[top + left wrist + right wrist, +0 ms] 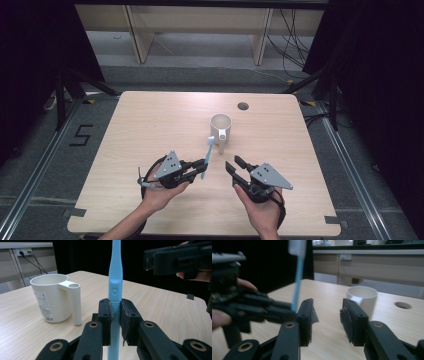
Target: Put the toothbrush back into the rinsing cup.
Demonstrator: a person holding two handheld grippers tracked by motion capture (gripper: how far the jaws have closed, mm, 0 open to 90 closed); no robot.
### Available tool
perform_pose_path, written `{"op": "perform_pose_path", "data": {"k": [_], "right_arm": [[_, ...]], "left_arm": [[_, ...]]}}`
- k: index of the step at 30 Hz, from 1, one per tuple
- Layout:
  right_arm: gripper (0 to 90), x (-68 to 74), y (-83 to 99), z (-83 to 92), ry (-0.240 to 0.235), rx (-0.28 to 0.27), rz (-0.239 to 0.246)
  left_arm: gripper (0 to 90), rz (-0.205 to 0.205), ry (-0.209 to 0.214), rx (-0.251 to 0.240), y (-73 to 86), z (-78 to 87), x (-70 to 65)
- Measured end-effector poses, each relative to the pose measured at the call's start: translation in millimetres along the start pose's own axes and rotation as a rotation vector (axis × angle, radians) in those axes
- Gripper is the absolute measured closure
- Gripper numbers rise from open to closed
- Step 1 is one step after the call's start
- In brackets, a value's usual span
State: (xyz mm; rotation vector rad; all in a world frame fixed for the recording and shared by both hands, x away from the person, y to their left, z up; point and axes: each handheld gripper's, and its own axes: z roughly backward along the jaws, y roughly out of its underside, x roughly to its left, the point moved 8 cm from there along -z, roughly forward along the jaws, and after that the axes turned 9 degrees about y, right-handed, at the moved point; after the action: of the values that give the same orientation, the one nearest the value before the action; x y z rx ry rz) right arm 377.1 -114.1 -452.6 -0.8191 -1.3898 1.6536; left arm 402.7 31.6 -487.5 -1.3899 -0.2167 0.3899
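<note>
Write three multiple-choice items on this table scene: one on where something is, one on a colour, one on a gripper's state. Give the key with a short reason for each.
1. Where does the white cup stand?
A. On the table, beyond both grippers
B. Between the jaws of the right gripper
C. On the floor beside the table

2. What colour is the handle of the toothbrush?
A. Red
B. Light blue
C. Black

3. How does the left gripper stand?
A. Open, with nothing between its jaws
B. Shut on the cup's handle
C. Shut on the toothbrush

Key
1. A: the high view shows the cup standing on the table, farther from the person than both grippers.
2. B: the left gripper view shows a pale blue handle rising from the jaws.
3. C: both pads press on the ribbed part of the toothbrush handle, while the right gripper has a clear gap between its jaws.
</note>
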Motion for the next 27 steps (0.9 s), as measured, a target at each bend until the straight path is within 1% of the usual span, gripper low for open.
{"op": "perform_pose_path", "data": {"k": [1, 2, 3, 4, 5, 6, 8, 11, 12, 13, 14, 15, 16, 17, 18, 19, 20, 21, 22, 23, 27], "right_arm": [[63.6, 4.4, -2.2, -2.2, -0.018, -0.002, -0.016], [64.5, 6.7, -4.9, -4.3, -0.023, -0.006, -0.012], [66.2, 17.2, -7.6, -9.4, -0.058, 0.015, -0.068], [66.2, 17.2, -7.6, -9.4, -0.058, 0.015, -0.068], [66.6, 18.4, -9.7, -12.5, -0.061, 0.001, -0.06], [67.3, 23.1, -11.7, -15.5, -0.077, 0.008, -0.069], [67.5, 26.6, -13.2, -18.7, -0.086, 0.005, -0.087], [68.4, 27.1, -13.7, -22.4, -0.076, 0.003, -0.083], [69.4, 27.9, -13.3, -23.9, -0.082, 0.011, -0.092], [71.3, 27.6, -13.2, -25.2, -0.079, 0.014, -0.095], [73.0, 25.0, -13.3, -26.3, -0.064, 0.013, -0.08], [74.2, 25.6, -13.3, -27.4, -0.073, 0.015, -0.091], [75.2, 25.7, -13.0, -27.3, -0.075, 0.022, -0.102], [76.0, 24.0, -13.7, -28.0, -0.068, 0.013, -0.092], [76.8, 22.8, -13.8, -28.4, -0.062, 0.016, -0.081], [78.6, 23.9, -13.6, -28.5, -0.069, 0.027, -0.099], [78.6, 23.9, -13.6, -28.5, -0.069, 0.027, -0.099], [79.9, 24.4, -13.3, -28.5, -0.066, 0.034, -0.113], [81.0, 23.8, -13.7, -29.4, -0.074, 0.03, -0.105], [83.1, 22.0, -13.8, -30.8, -0.067, 0.023, -0.095], [84.1, 21.9, -13.6, -30.4, -0.061, 0.031, -0.1]], "left_arm": [[78.9, -0.004, 0.001, 0.004, -0.3, -1.3, -0.6], [78.9, -0.002, -0.001, 0.002, -1.2, -3.1, -2.0], [78.9, -0.006, -0.002, 0.004, -1.9, -4.3, -2.7], [78.9, -0.007, -0.002, 0.003, -2.8, -5.8, -3.5], [78.9, -0.008, 0.001, 0.0, -3.6, -7.4, -4.3], [78.9, -0.005, 0.001, 0.01, -3.8, -9.3, -5.9], [78.9, -0.009, 0.004, 0.014, -4.6, -11.7, -8.1], [78.9, -0.01, 0.003, 0.014, -5.3, -13.2, -9.7], [78.9, -0.014, 0.007, 0.002, -6.4, -15.0, -10.3], [78.9, -0.016, -0.002, 0.019, -6.2, -14.1, -10.4], [78.9, -0.017, -0.001, 0.018, -6.5, -14.6, -10.7], [78.9, -0.018, 0.0, 0.02, -6.7, -14.8, -11.0], [78.9, -0.017, 0.005, 0.003, -7.4, -16.5, -11.4], [78.9, -0.02, 0.007, 0.007, -7.4, -16.8, -11.8], [78.9, -0.023, -0.003, 0.025, -6.9, -15.7, -11.7], [78.9, -0.022, -0.003, 0.024, -7.1, -16.1, -11.9], [78.9, -0.021, -0.005, 0.025, -7.3, -16.3, -11.8], [78.9, -0.019, -0.006, 0.024, -7.6, -16.5, -11.8], [78.9, -0.018, -0.008, 0.023, -8.0, -16.7, -11.9], [78.8, -0.017, -0.01, 0.023, -8.2, -17.1, -11.9], [78.8, -0.021, -0.013, 0.023, -8.4, -17.8, -12.0]]}}
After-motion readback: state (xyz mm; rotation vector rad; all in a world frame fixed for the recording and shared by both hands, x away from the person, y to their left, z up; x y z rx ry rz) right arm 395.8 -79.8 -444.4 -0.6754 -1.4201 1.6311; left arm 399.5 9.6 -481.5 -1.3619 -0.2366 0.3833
